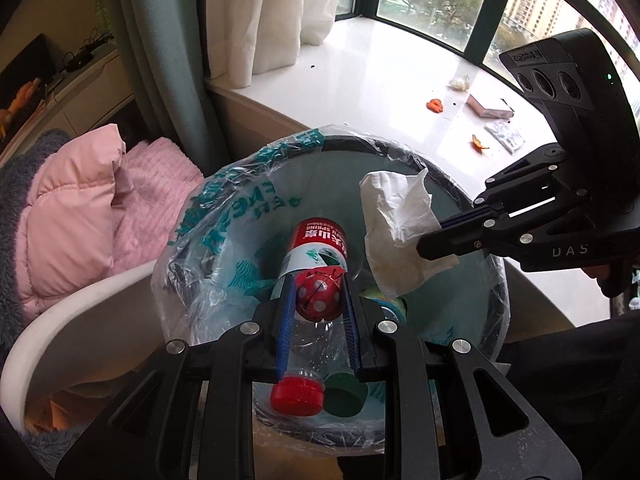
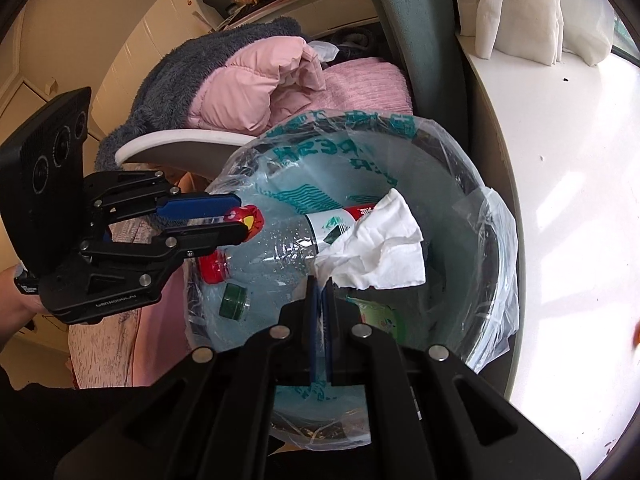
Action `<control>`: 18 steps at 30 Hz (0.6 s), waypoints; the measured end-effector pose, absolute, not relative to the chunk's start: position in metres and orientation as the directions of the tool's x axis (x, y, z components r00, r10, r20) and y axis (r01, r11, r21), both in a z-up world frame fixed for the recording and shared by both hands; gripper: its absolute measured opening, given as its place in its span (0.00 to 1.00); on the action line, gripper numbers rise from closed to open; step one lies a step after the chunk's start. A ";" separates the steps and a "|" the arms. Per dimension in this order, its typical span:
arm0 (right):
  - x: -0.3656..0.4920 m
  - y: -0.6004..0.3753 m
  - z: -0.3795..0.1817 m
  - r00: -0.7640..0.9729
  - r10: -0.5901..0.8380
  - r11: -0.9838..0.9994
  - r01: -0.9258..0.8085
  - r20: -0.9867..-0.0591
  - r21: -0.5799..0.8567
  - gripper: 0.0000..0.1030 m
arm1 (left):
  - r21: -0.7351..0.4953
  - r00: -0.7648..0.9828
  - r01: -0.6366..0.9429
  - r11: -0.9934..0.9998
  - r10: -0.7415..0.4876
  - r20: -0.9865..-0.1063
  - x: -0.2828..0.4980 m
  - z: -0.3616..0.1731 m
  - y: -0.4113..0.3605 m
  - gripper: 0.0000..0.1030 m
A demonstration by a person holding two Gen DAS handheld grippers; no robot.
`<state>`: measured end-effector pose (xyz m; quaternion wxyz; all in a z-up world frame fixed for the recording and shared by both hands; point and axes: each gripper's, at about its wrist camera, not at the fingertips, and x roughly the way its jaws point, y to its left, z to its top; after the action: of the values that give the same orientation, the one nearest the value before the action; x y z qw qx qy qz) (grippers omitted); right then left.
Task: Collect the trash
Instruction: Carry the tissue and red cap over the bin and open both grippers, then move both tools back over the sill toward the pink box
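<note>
The left gripper (image 1: 318, 300) has its blue pads (image 1: 285, 320) closed partway on a small red ball with white spots (image 1: 318, 298), pinched on both sides and held over the open mouth of the trash bin (image 1: 460, 188). The right gripper (image 2: 322, 284) has its fingers pressed fully together on one corner of a crumpled white tissue (image 2: 380, 248); the rest of the tissue hangs free above the bin's opening, to the right of the ball.

Below both grippers, inside the bin, a clear plastic water bottle (image 1: 316, 248) with a red and white label lies on its side, its red cap (image 1: 297, 396) at the near end. A dark green cap (image 1: 345, 396) lies just beside the red one. The bin is lined with a clear bag (image 1: 192, 240) printed in teal, folded over the rim.

Left of the bin is the white curved edge of a chair (image 1: 60, 320), piled with pink clothing (image 1: 72, 216). Far and right, on the white window ledge (image 1: 380, 80), more scraps remain: orange peel (image 1: 435, 105), a small pink box (image 1: 489, 107), a white wad (image 1: 460, 82) and a packet (image 1: 505, 137).
</note>
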<state>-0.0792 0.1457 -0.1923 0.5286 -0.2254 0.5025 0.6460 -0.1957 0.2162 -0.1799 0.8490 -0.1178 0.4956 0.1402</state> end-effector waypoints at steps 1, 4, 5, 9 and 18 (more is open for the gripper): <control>-0.079 0.147 -0.194 -0.345 0.447 0.062 -0.908 -0.825 0.413 0.05 | -0.063 0.465 -0.348 0.935 0.114 -0.878 -0.193 -0.182 0.215 0.20; -0.079 0.146 -0.195 -0.338 0.439 0.055 -0.915 -0.833 0.400 0.04 | -0.067 0.461 -0.327 0.943 0.097 -0.882 -0.190 -0.185 0.211 0.20; -0.078 0.145 -0.195 -0.335 0.445 0.055 -0.916 -0.831 0.398 0.04 | -0.068 0.464 -0.322 0.944 0.094 -0.881 -0.189 -0.185 0.209 0.20; -0.073 0.141 -0.191 -0.330 0.464 0.061 -0.914 -0.822 0.401 0.04 | -0.076 0.477 -0.312 0.947 0.087 -0.875 -0.188 -0.182 0.204 0.33; -0.066 0.127 -0.178 -0.339 0.508 0.050 -0.906 -0.792 0.420 0.79 | -0.079 0.509 -0.325 0.942 0.104 -0.855 -0.193 -0.172 0.204 0.72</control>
<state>-0.0663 0.1273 -0.1783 0.5371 -0.2047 0.4861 0.6582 -0.1926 0.2042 -0.1722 0.8608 -0.1151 0.4798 0.1245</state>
